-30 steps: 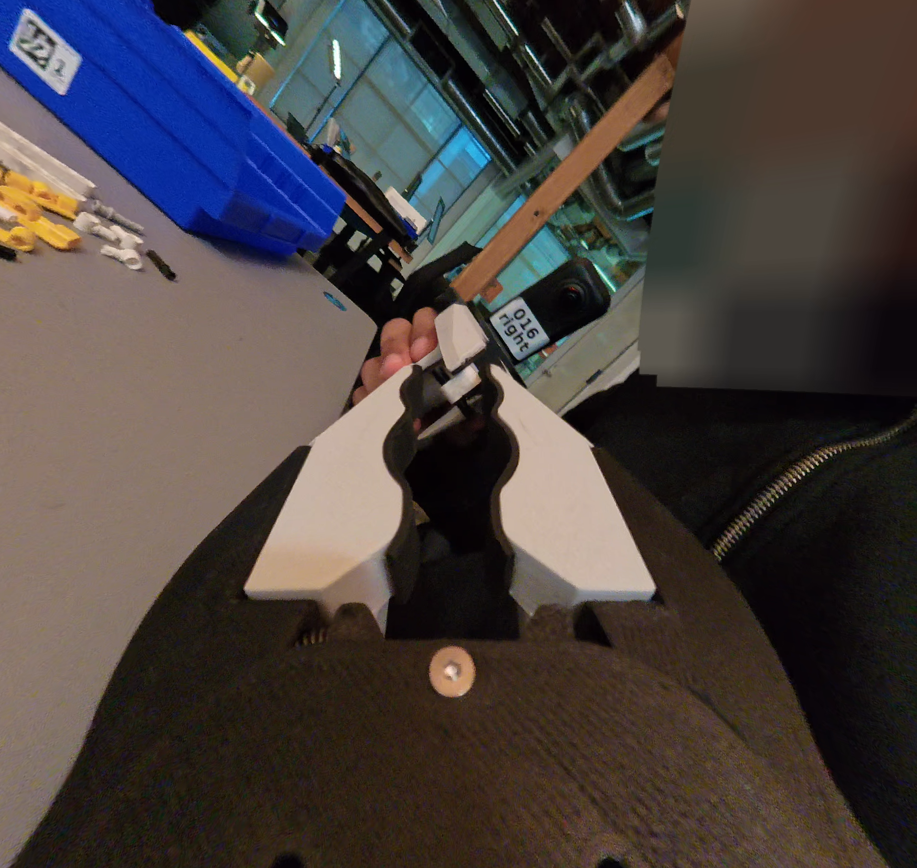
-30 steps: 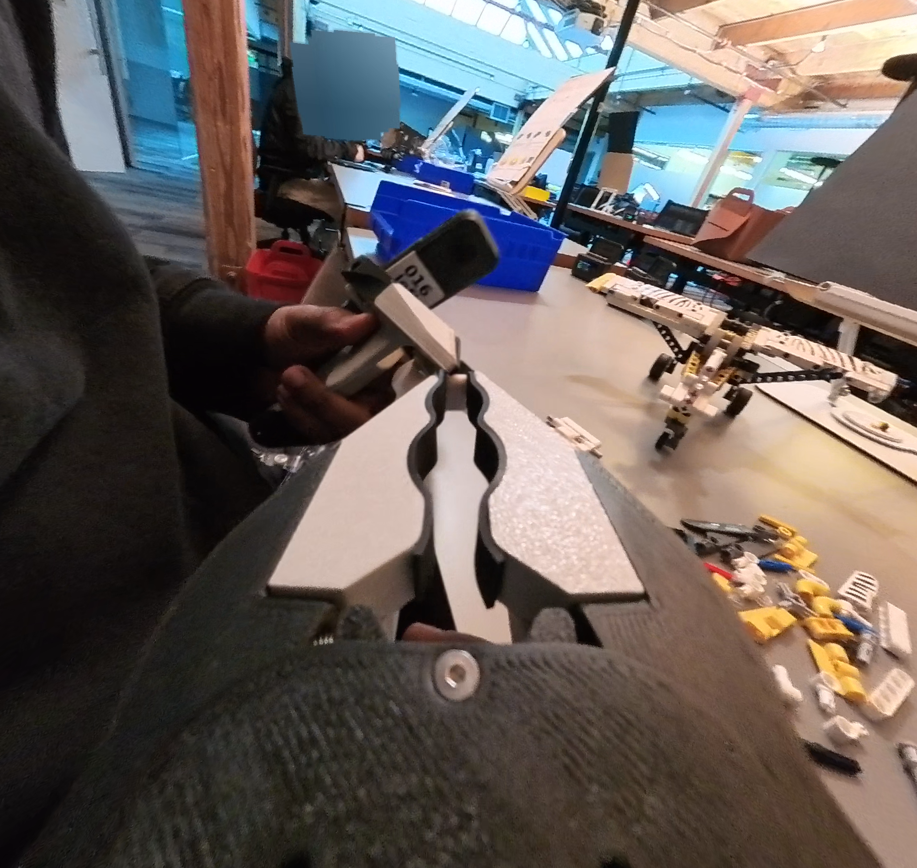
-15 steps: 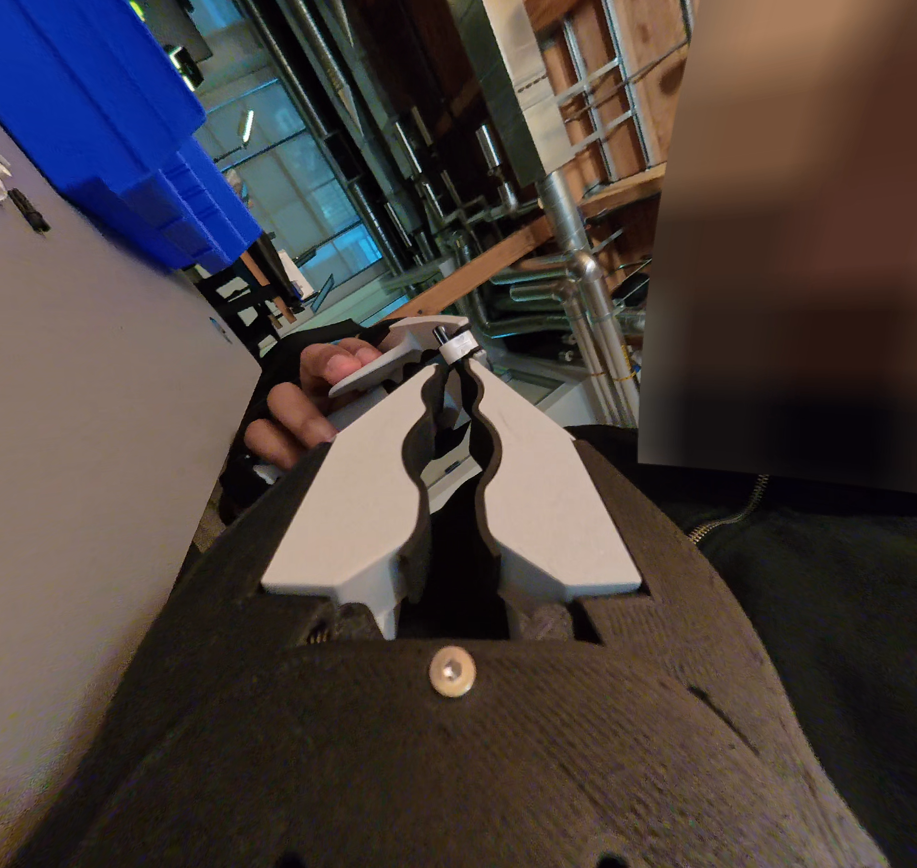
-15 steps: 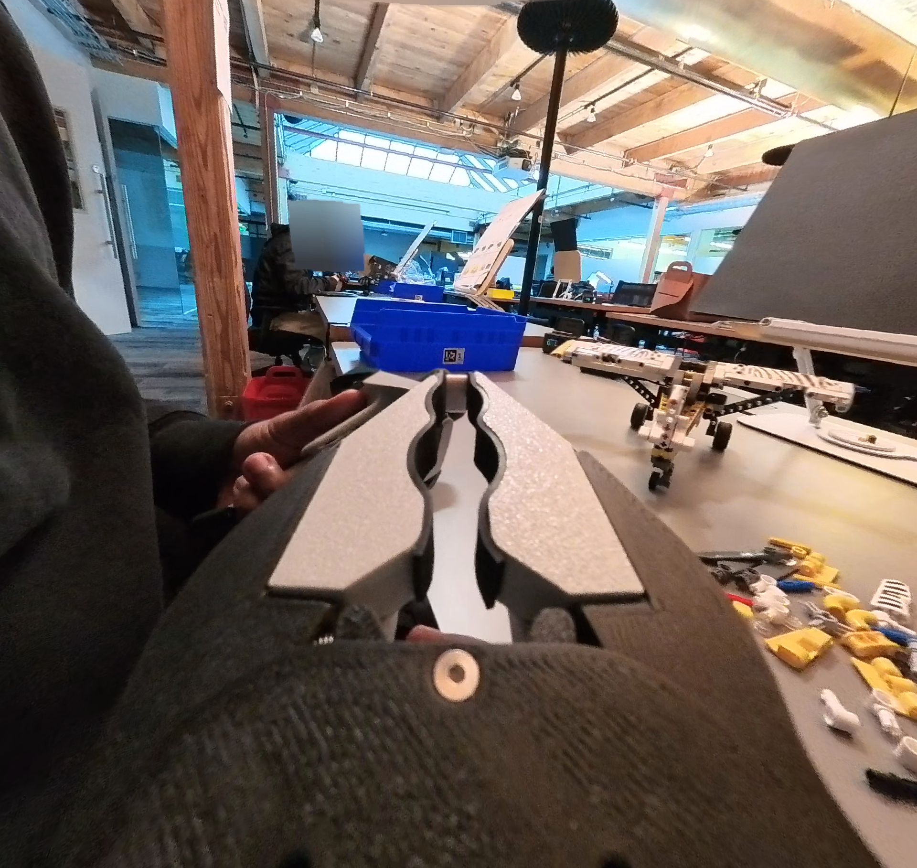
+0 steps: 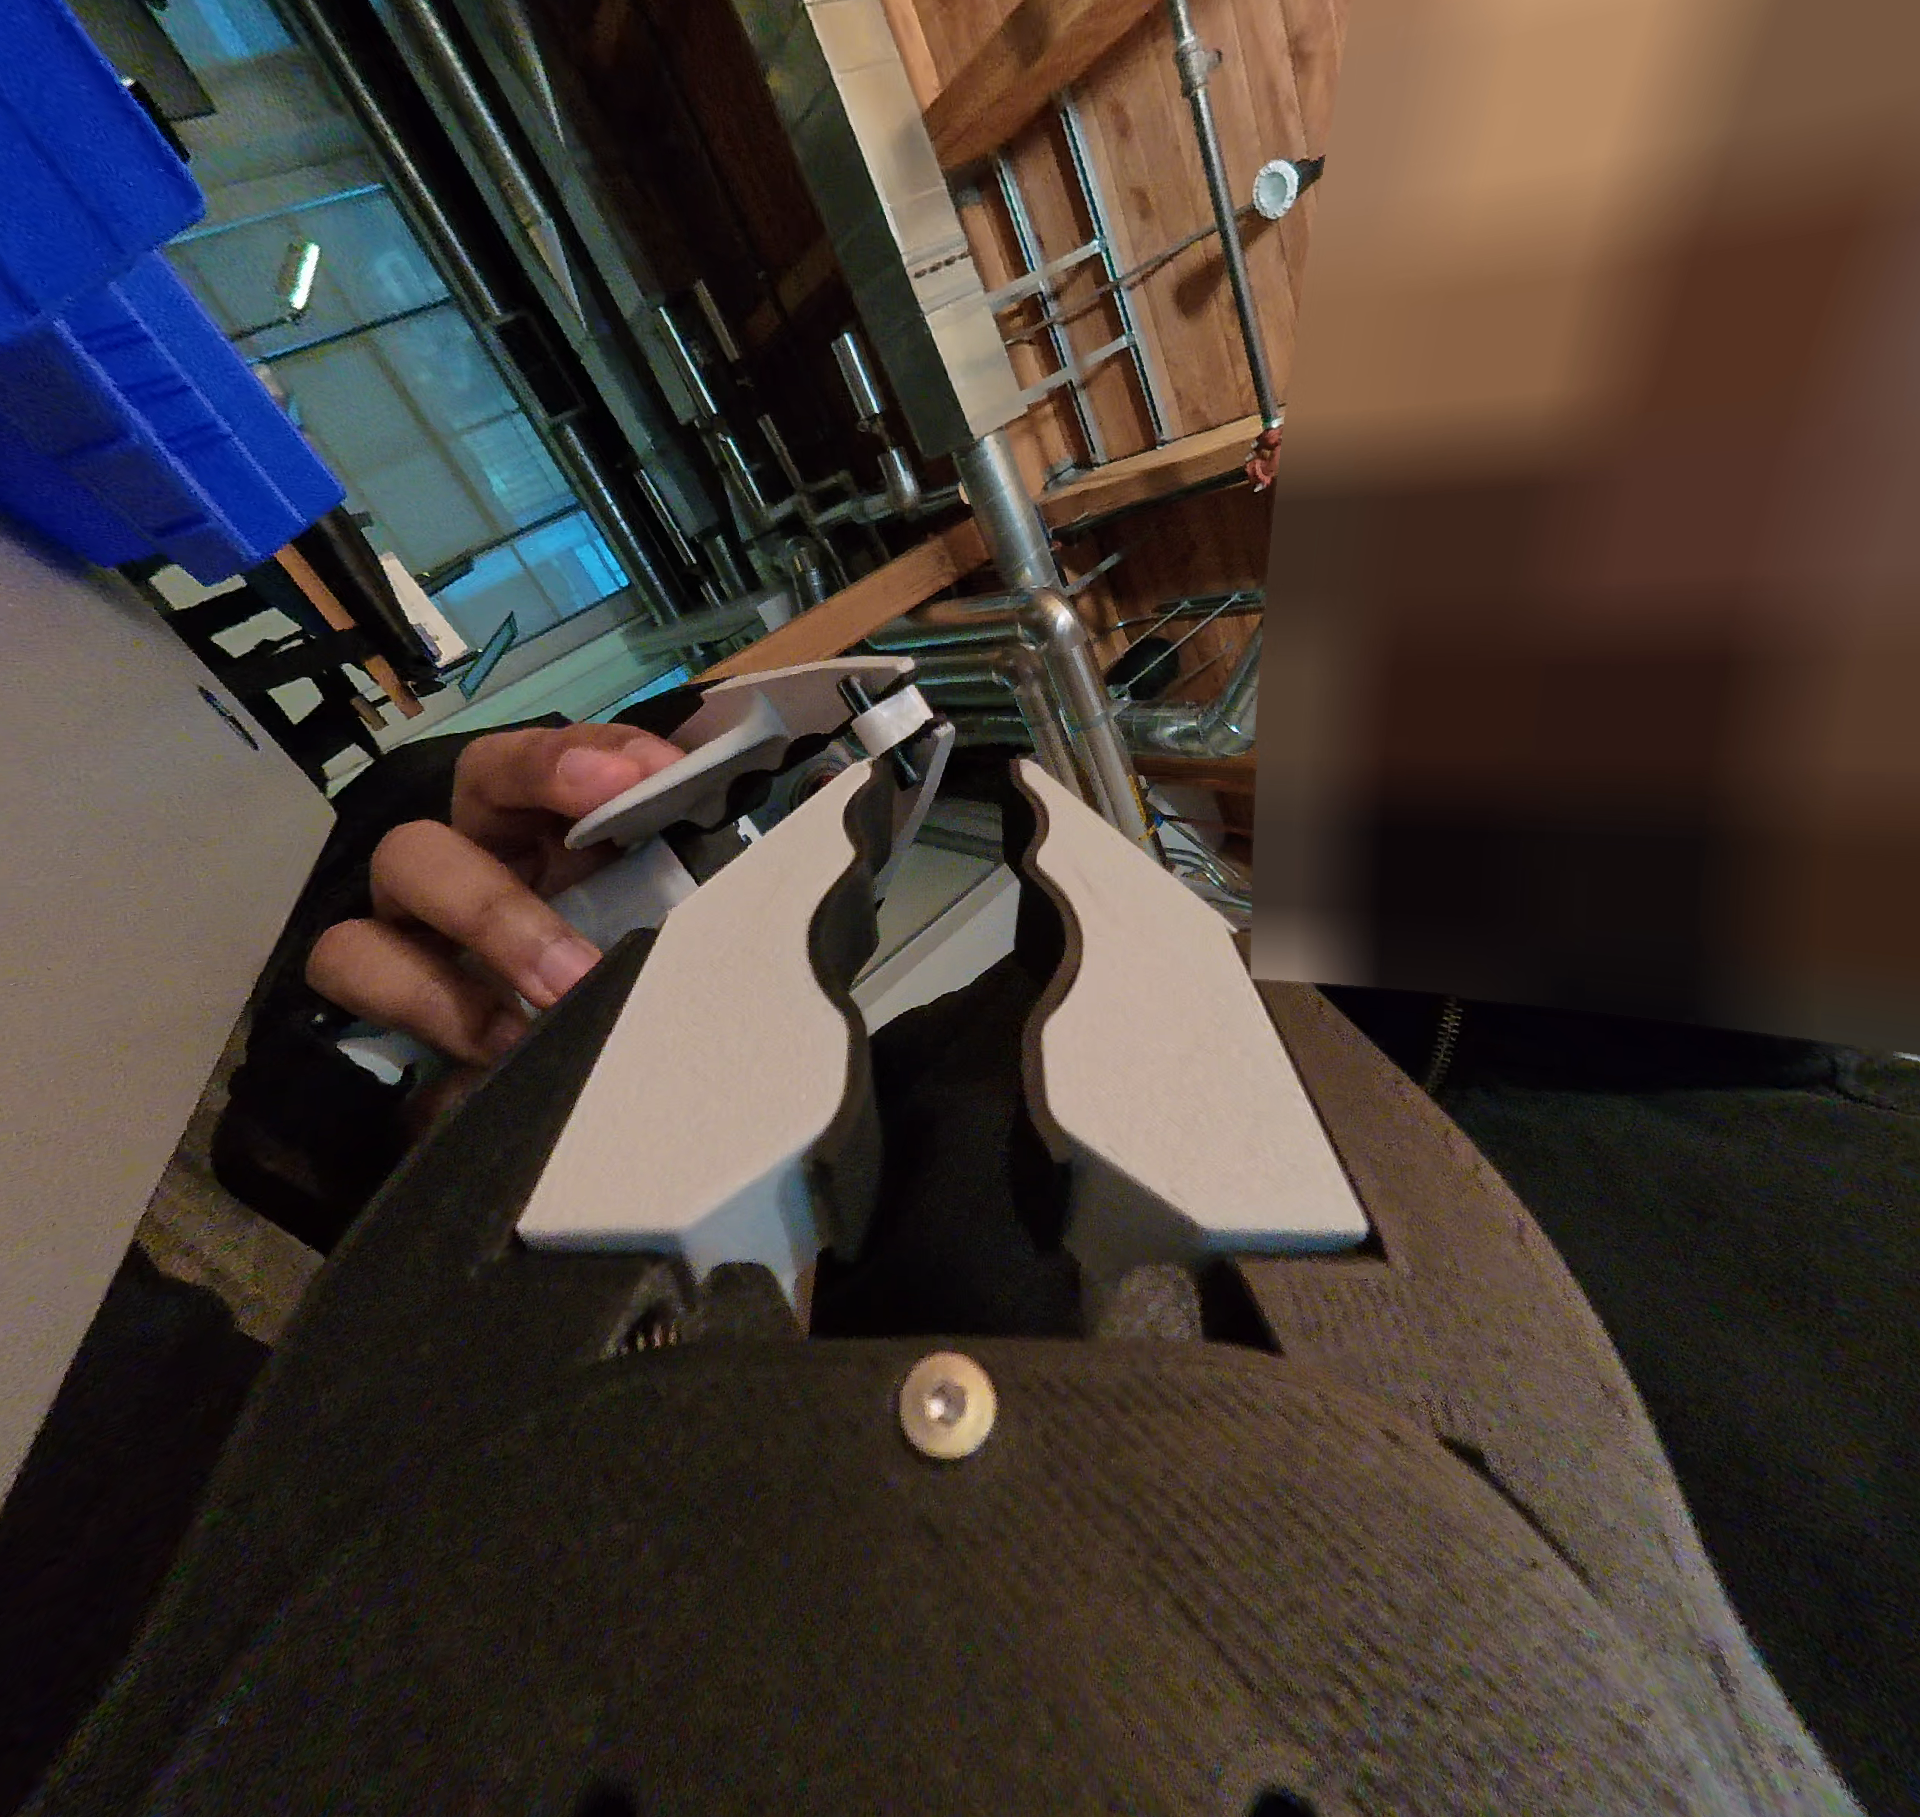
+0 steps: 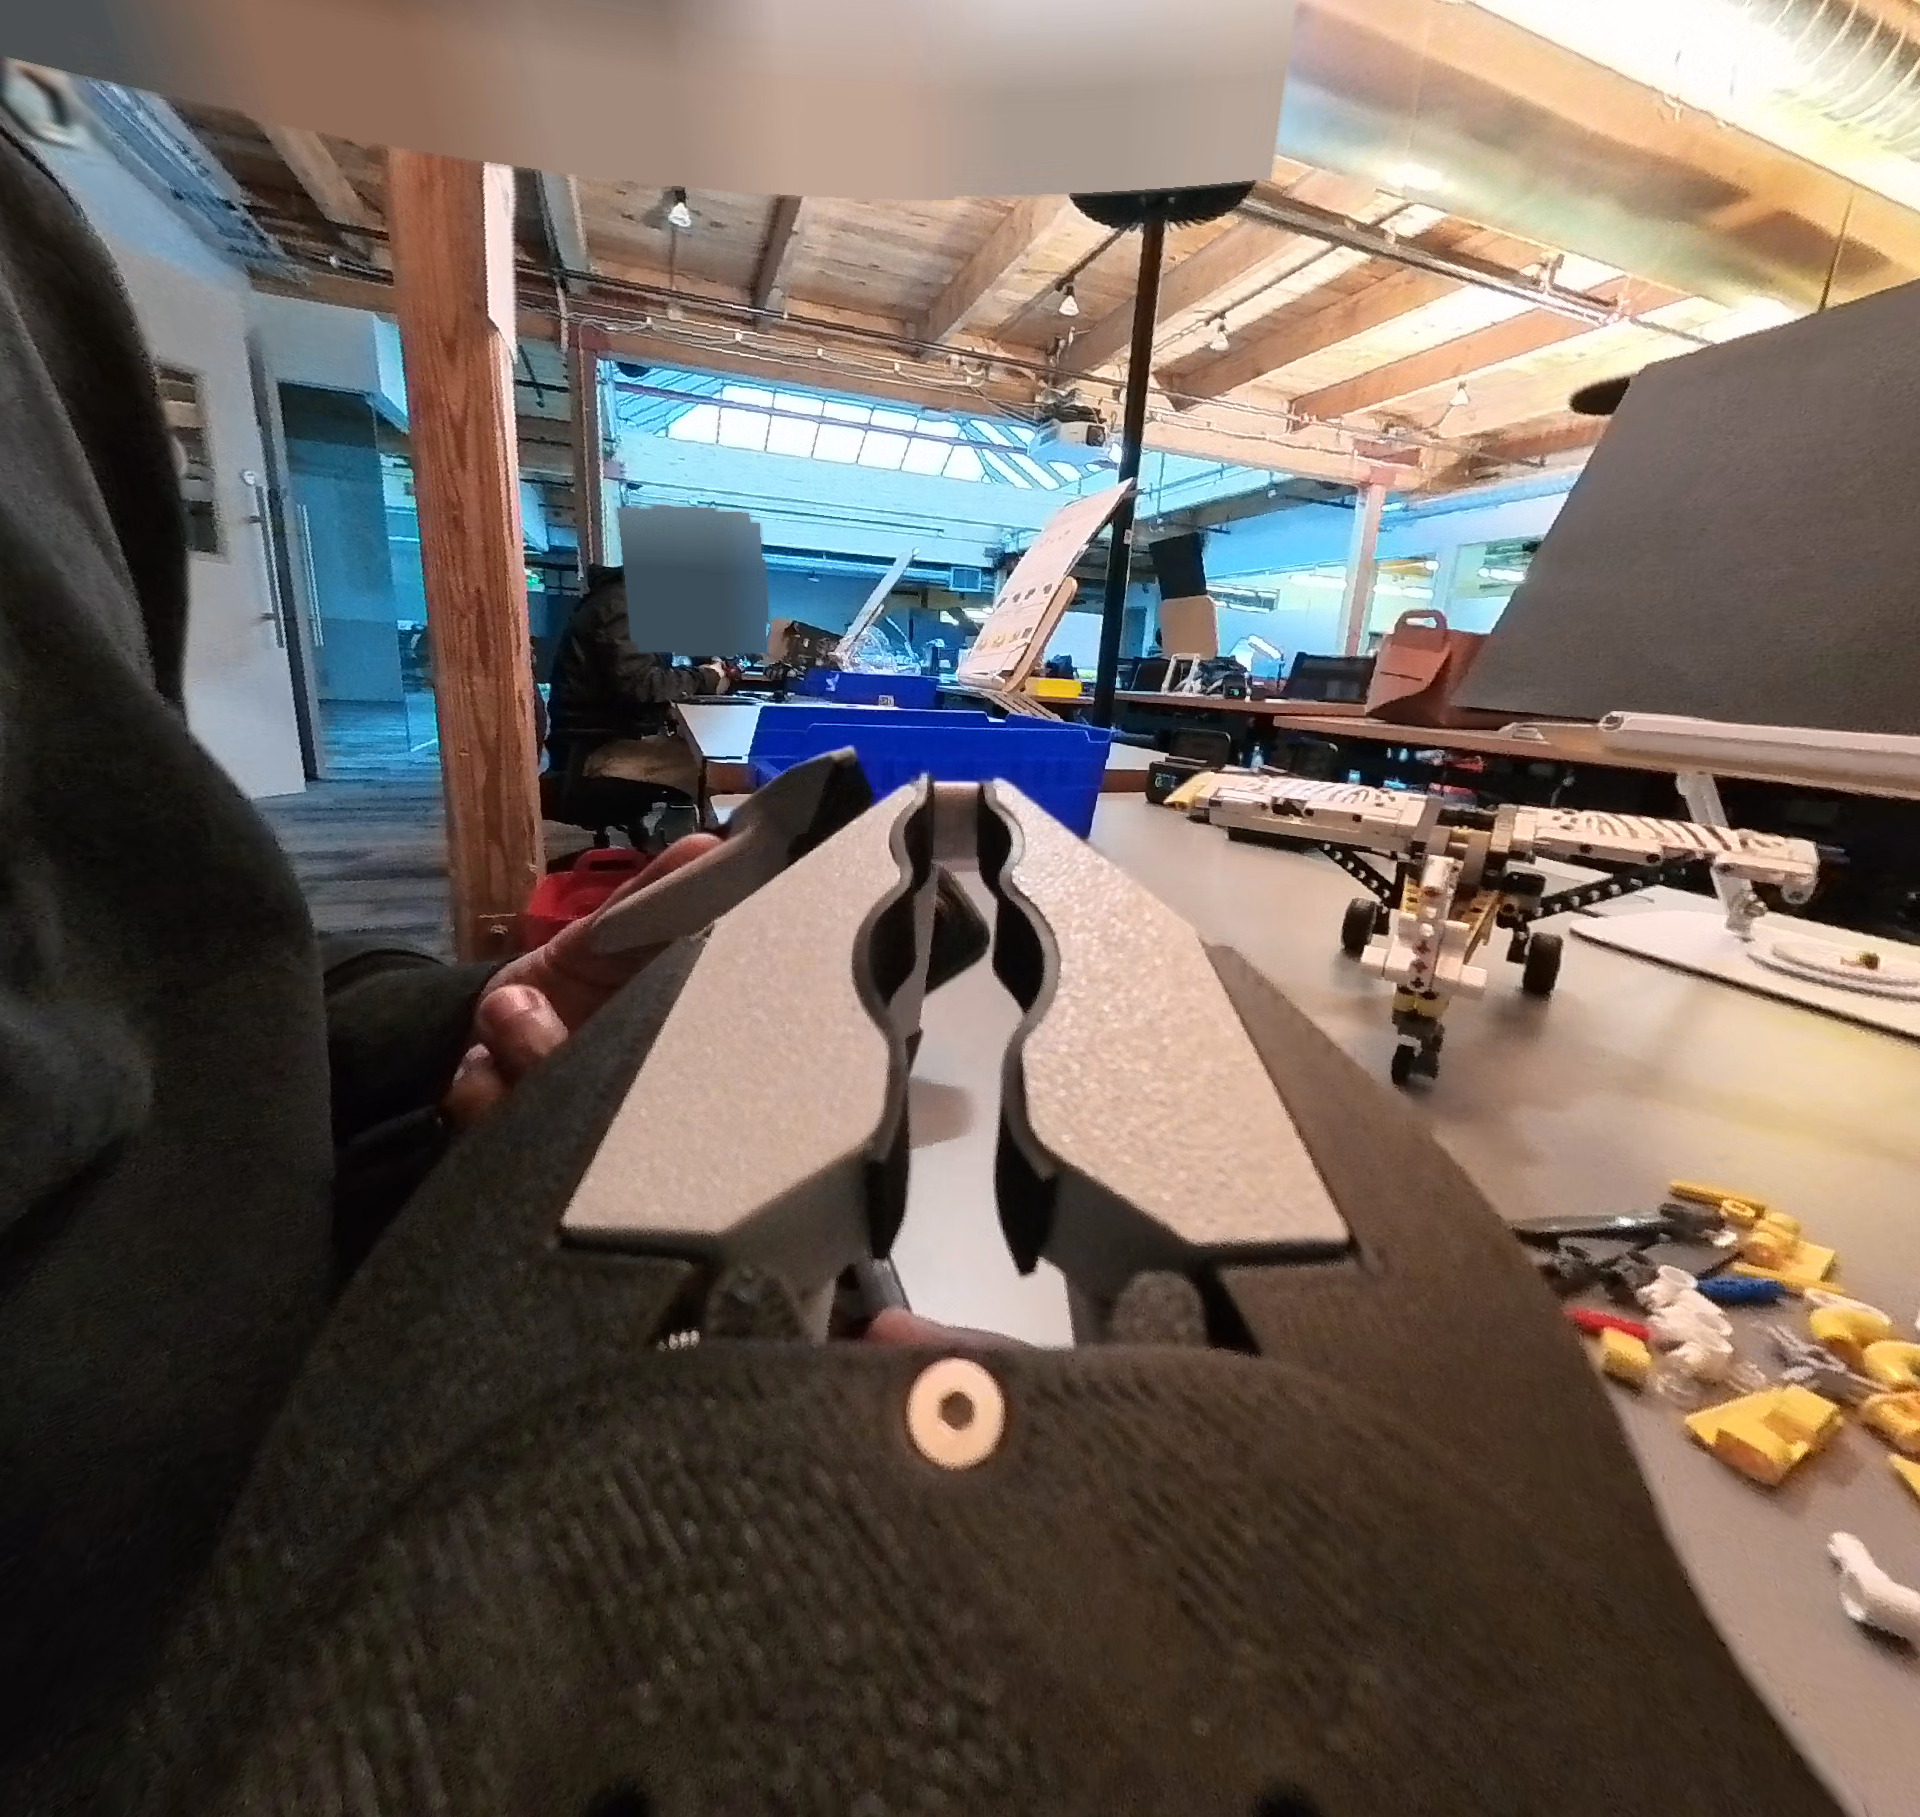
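Note:
My right gripper [image 6: 956, 793] is shut on a small white round piece [image 6: 956, 817]. In the left wrist view that piece [image 5: 891, 718] shows a black pin [image 5: 904, 772] through it, pinched at the tips of the right gripper [image 5: 906, 723], which a hand [image 5: 499, 874] holds. My left gripper [image 5: 940, 780] is open and holds nothing. Its left fingertip [image 5: 847, 791] sits just below the pin's lower end, and its right fingertip stands clear of it. One finger of the left gripper [image 6: 800, 817] shows to the left of the right gripper's tips. Both grippers are raised off the table.
A grey table [image 6: 1558, 1092] carries a white and yellow brick-built aircraft [image 6: 1455, 863], loose yellow, white and black parts [image 6: 1766, 1352] at the right and a blue bin [image 6: 935, 759] behind. A wooden post [image 6: 457, 520] stands at the left. A black panel [image 6: 1714, 520] leans at the right. Both grippers' tips are close together, under 4 cm apart.
Half a second ago my left gripper's jaws stood nearly shut at the white piece and pin; now they are open again. The right gripper kept its hold. Both views tilted upward.

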`<control>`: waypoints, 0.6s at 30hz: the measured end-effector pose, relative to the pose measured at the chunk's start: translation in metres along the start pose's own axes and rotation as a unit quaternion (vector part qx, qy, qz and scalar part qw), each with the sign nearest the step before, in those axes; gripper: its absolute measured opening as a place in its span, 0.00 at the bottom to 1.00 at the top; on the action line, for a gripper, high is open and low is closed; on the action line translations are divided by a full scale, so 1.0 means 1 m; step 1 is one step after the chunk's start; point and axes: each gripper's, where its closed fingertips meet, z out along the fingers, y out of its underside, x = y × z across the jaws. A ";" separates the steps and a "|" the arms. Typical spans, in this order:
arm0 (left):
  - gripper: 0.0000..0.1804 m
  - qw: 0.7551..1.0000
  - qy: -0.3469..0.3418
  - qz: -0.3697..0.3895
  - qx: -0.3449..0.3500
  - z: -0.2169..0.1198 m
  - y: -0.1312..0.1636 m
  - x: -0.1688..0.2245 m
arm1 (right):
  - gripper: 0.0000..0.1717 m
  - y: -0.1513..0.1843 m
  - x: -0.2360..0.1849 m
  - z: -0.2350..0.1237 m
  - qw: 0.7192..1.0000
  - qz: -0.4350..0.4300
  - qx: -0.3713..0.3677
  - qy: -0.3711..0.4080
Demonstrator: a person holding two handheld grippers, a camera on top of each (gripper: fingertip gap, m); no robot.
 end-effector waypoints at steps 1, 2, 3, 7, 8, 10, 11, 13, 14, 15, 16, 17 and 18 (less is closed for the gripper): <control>0.11 1.000 -0.006 0.005 0.001 0.000 -0.001 -0.001 | 0.03 0.002 0.002 0.001 1.000 0.009 -0.005 0.005; 0.11 1.000 -0.020 0.016 0.005 -0.001 -0.003 -0.004 | 0.03 0.005 0.004 0.002 1.000 0.019 -0.011 0.008; 0.10 0.999 -0.038 0.034 0.005 -0.001 -0.003 -0.007 | 0.03 0.007 0.005 0.002 0.999 0.028 -0.015 0.009; 0.09 0.994 -0.075 0.074 -0.018 0.002 0.000 -0.013 | 0.03 0.008 0.000 0.004 0.999 0.048 -0.010 -0.004; 0.08 0.994 -0.073 0.075 -0.017 0.002 0.000 -0.013 | 0.03 0.008 0.000 0.004 0.999 0.051 -0.007 -0.004; 0.08 0.994 -0.070 0.077 -0.013 0.002 0.000 -0.012 | 0.03 0.008 -0.001 0.004 0.999 0.052 -0.007 -0.004; 0.08 0.994 -0.070 0.078 -0.013 0.002 0.000 -0.013 | 0.03 0.009 0.000 0.004 0.999 0.049 -0.010 -0.004; 0.08 0.994 -0.074 0.083 -0.014 0.002 0.000 -0.014 | 0.03 0.009 0.000 0.003 0.999 0.045 -0.013 -0.005; 0.08 0.993 -0.076 0.086 -0.015 0.002 0.000 -0.014 | 0.03 0.009 0.000 0.003 0.999 0.044 -0.013 -0.005; 0.08 0.993 -0.077 0.088 -0.016 0.002 0.000 -0.014 | 0.03 0.008 0.000 0.002 0.999 0.041 -0.010 -0.004; 0.07 0.993 -0.073 0.088 -0.014 0.002 -0.001 -0.013 | 0.03 0.005 0.001 0.001 0.999 0.037 -0.001 -0.001; 0.06 0.994 -0.067 0.086 -0.005 0.001 -0.004 -0.010 | 0.03 0.002 0.002 -0.001 0.999 0.033 0.010 0.002; 0.06 0.995 -0.060 0.083 0.005 -0.001 -0.007 -0.008 | 0.03 -0.001 0.003 -0.002 0.999 0.032 0.016 0.002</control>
